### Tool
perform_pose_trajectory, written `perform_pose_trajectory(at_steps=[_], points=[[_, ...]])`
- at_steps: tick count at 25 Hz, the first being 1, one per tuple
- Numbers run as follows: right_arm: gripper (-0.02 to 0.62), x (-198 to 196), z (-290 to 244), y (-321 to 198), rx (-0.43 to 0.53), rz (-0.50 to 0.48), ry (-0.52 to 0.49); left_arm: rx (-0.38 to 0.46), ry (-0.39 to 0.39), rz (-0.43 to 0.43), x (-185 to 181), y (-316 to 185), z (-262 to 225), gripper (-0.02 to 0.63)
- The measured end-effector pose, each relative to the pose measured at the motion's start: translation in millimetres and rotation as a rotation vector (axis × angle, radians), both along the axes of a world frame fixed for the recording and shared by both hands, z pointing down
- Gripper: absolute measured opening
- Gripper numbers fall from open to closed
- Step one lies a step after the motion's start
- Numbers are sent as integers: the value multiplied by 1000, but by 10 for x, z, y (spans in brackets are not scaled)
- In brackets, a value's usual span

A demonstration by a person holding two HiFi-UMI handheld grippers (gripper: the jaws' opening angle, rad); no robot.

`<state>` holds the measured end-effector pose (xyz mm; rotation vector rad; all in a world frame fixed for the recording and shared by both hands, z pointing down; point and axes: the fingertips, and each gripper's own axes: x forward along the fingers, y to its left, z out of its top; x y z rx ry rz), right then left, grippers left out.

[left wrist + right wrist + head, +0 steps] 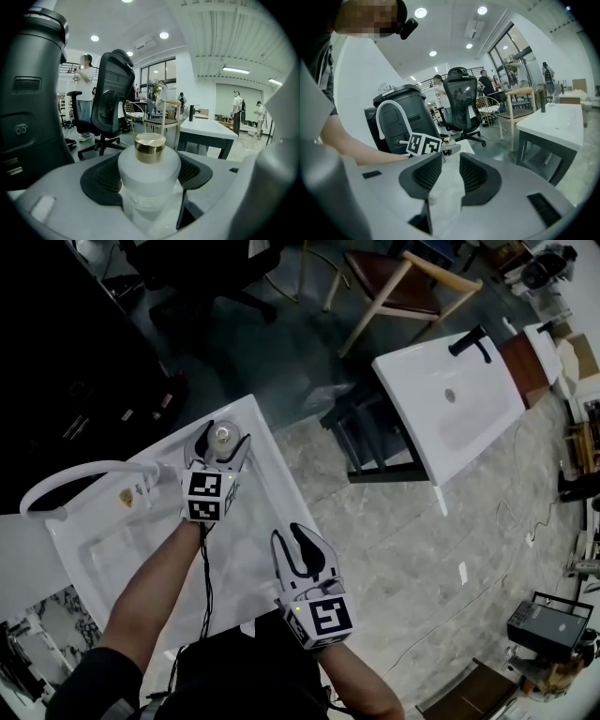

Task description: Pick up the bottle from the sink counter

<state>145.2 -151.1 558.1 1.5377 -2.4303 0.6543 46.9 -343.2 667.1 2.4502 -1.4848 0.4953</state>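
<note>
A frosted white bottle [223,435] with a gold cap [150,147] stands upright at the far corner of the white sink counter [265,461]. My left gripper [223,442] is shut on the bottle, one black pad against each side of its body [149,180]. My right gripper [294,542] hovers over the counter's near right edge, open, with nothing between its pads [474,174]. In the right gripper view, the left gripper's marker cube [423,144] shows ahead over the counter.
A white curved faucet [66,480] arches over the basin [122,540] at the left. A second white sink [450,399] with a black tap stands to the right across a stone floor. A black office chair [110,101] and a wooden chair [405,285] lie beyond.
</note>
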Motion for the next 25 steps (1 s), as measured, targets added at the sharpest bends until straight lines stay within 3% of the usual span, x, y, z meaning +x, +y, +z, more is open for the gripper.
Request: perform_pose_trajectory(at_steps=[11, 25], points=[[105, -49, -137, 57, 26, 6, -11, -5, 59, 72, 61, 322, -376, 339], [104, -171, -301, 350, 28, -4, -48, 26, 102, 196, -52, 1294, -1004, 339]])
